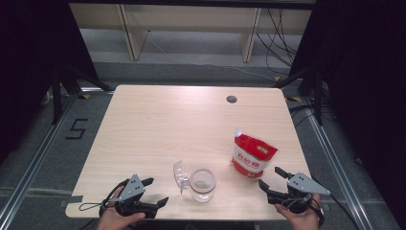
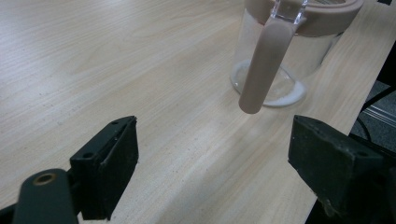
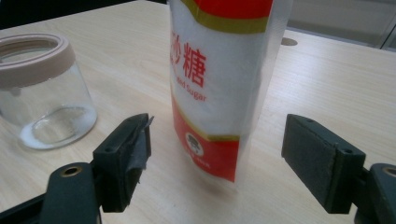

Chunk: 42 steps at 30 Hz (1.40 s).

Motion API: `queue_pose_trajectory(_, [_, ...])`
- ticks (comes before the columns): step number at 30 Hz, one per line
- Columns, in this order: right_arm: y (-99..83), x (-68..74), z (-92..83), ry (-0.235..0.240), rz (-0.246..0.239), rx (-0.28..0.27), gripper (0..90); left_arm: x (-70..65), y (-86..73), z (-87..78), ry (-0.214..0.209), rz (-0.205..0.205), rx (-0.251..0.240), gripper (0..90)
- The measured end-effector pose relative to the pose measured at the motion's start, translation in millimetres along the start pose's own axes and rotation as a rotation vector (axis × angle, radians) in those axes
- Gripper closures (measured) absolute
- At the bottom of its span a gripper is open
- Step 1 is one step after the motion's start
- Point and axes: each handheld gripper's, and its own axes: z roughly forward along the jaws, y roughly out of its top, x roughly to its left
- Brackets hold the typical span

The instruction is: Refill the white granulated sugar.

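Left tongs (image 1: 154,191) first: black jaws spread wide, nothing in them, low by the near edge of the pale wood table (image 1: 158,115). Just to their right & a bit ahead sits the small clear glass jar with a pinkish rim (image 1: 201,184). Its clear flip lid w/ pinkish clasp (image 1: 179,176) hangs open on the side facing these tongs. In the left gripper view the clasp (image 2: 265,65) dangles right ahead of the jaws. There's a thin white layer at the jar bottom, prob sugar.

We think the job is to pour sugar into the jar, and the step now is to grab the bag. So the left tongs should hold the jar steady by its glass wall, not by the floppy lid.

Right tongs (image 1: 272,178): also let go, jaws as wide as they get, nothing pinched. The red & white plastic sugar bag with a white spout on top (image 1: 253,154) stands upright just ahead of them, well to the right of the jar. In the right gripper view the bag (image 3: 219,70) is ahead, betw the jaw lines, pads not touching it.

To do it well, we push fwd till the bag sits deep betw the pads, then squeeze the middle, softly. Too low & it flops over. Too hard & sugar may puff out the spout.
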Motion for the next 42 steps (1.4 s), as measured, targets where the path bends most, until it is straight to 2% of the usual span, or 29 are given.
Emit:
queue_pose_trajectory(1, [0.9, -1.8, 4.2, 0.013, 0.002, -0.007, 24.7, 0.1, -0.1, 0.1, 0.000, 0.001, 0.000, 16.0])
queue_pose_trajectory(2, [0.9, -2.0, 4.9, 0.005, 0.000, -0.002, 24.9, 0.1, -0.1, 0.1, 0.000, 0.000, 0.000, 16.0])
queue_pose_trajectory(3, [1.0, -1.0, 5.9, 0.013, 0.015, -0.001, 25.9, -0.2, -0.1, 0.1, -0.002, 0.000, 0.000, 16.0])
queue_pose_trajectory(4, [0.8, -4.7, 9.2, 0.029, -0.026, -0.008, 26.7, -0.1, 0.1, 0.0, 0.000, 0.003, 0.001, 16.0])
queue_pose_trajectory(5, [0.5, -5.4, 11.3, 0.023, -0.018, -0.008, 25.9, -0.1, 0.1, 0.0, 0.000, 0.003, 0.001, 16.0])
queue_pose_trajectory(6, [0.4, -6.3, 13.6, 0.027, -0.019, -0.009, 25.2, -2.5, -0.2, 1.0, -0.007, -0.034, -0.013, 16.0])
queue_pose_trajectory(8, [0.0, -7.0, 17.7, 0.031, 0.005, -0.007, 23.9, -1.2, 0.3, 0.2, -0.006, -0.012, -0.009, 16.0])
queue_pose_trajectory(11, [1.0, -12.0, 22.2, 0.033, -0.011, -0.014, 24.5, -0.3, 0.3, 0.1, -0.008, -0.006, -0.014, 16.0])
queue_pose_trajectory(12, [1.5, -14.9, 26.6, 0.034, -0.006, -0.021, 24.7, -1.4, -0.1, 0.0, -0.008, -0.036, -0.017, 16.0])
queue_pose_trajectory(15, [1.3, -17.0, 31.3, 0.040, -0.012, -0.034, 24.4, -1.5, 0.1, 0.5, -0.010, -0.042, -0.028, 16.0])
queue_pose_trajectory(16, [1.6, -17.4, 34.5, 0.041, 0.010, -0.034, 23.8, -1.3, 0.2, -0.8, -0.007, -0.031, -0.018, 16.0])
queue_pose_trajectory(17, [1.6, -17.4, 34.5, 0.041, 0.010, -0.034, 23.8, -1.3, 0.2, -0.8, -0.007, -0.031, -0.018, 16.0])
queue_pose_trajectory(18, [2.1, -18.2, 38.8, 0.055, -0.018, -0.036, 23.0, -1.3, -0.2, -1.2, -0.001, -0.026, -0.014, 16.0])
queue_pose_trajectory(22, [3.3, -15.9, 43.9, 0.063, -0.043, -0.048, 22.2, -1.5, 0.1, 0.3, -0.010, -0.040, -0.023, 16.0])
queue_pose_trajectory(23, [3.3, -12.3, 45.1, 0.060, -0.014, -0.046, 21.7, -1.4, 0.2, 0.4, -0.012, -0.034, -0.019, 16.0])
queue_pose_trajectory(24, [3.1, -13.7, 47.0, 0.064, -0.034, -0.057, 21.9, -1.5, 0.3, 0.8, -0.014, -0.024, -0.014, 16.1])
queue_pose_trajectory(25, [2.3, -14.2, 51.0, 0.071, -0.049, -0.051, 21.8, -2.6, 0.3, 1.7, -0.020, -0.032, -0.017, 16.1])
queue_pose_trajectory(26, [1.7, -12.7, 51.6, 0.067, -0.028, -0.049, 21.8, -2.3, 0.5, 1.5, -0.020, -0.025, -0.014, 16.1])
queue_pose_trajectory(28, [1.6, -13.9, 54.0, 0.064, -0.037, -0.057, 21.6, -2.1, 0.6, 1.5, -0.021, -0.019, -0.016, 16.1])
queue_pose_trajectory(29, [1.4, -12.4, 54.8, 0.063, -0.008, -0.047, 21.5, -2.3, 0.6, 1.5, -0.021, -0.026, -0.015, 16.1])
queue_pose_trajectory(32, [2.4, -16.0, 62.0, 0.084, -0.063, -0.071, 21.9, -2.4, 0.5, 1.8, -0.021, -0.031, -0.020, 16.1])
queue_pose_trajectory(33, [2.2, -15.4, 63.7, 0.058, -0.055, -0.064, 21.6, -2.4, 0.5, 1.8, -0.021, -0.030, -0.020, 16.1])
queue_pose_trajectory(35, [2.0, -15.4, 65.4, 0.069, -0.056, -0.069, 21.7, -2.2, 0.6, 1.3, -0.022, -0.024, -0.016, 16.1])
queue_pose_trajectory(38, [1.8, -15.7, 67.6, 0.077, -0.064, -0.071, 22.2, -0.7, 1.5, 1.7, -0.027, 0.007, -0.015, 16.0])
queue_pose_trajectory(42, [1.9, -15.0, 70.8, 0.094, -0.047, -0.086, 22.8, -1.0, 1.4, 1.6, -0.023, 0.004, -0.013, 16.1])
